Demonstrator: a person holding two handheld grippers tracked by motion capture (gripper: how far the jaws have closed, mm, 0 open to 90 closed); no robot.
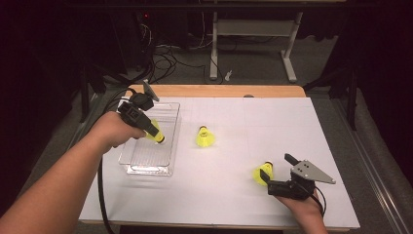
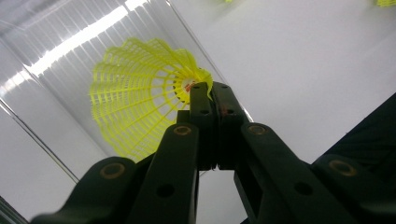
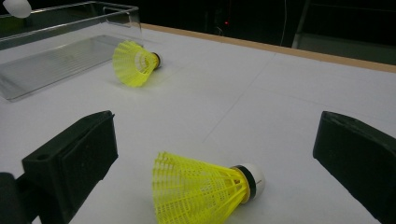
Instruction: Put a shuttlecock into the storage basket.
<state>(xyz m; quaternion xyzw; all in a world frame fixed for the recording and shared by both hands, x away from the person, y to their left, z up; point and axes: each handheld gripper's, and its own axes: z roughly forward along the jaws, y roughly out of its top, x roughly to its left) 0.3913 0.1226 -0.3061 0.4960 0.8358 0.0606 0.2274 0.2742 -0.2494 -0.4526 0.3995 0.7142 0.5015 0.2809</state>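
Note:
My left gripper point(image 1: 152, 128) hangs over the clear plastic tray point(image 1: 165, 161) at the table's left and is shut on a yellow shuttlecock point(image 1: 158, 134). In the left gripper view the jaws point(image 2: 210, 93) pinch the rim of its mesh skirt point(image 2: 135, 98), with the tray floor point(image 2: 56, 51) behind. A second shuttlecock point(image 1: 205, 137) lies on the white table just right of the tray, also seen in the right gripper view point(image 3: 135, 63). My right gripper point(image 1: 277, 168) is open at the front right, and a third shuttlecock point(image 3: 205, 186) lies on its side between the jaws, untouched.
The white table top point(image 1: 272, 122) has a wooden far edge point(image 1: 219, 90). Beyond it are the legs of a desk point(image 1: 290, 58) and cables on a dark floor. The tray point(image 3: 70, 51) has raised clear walls.

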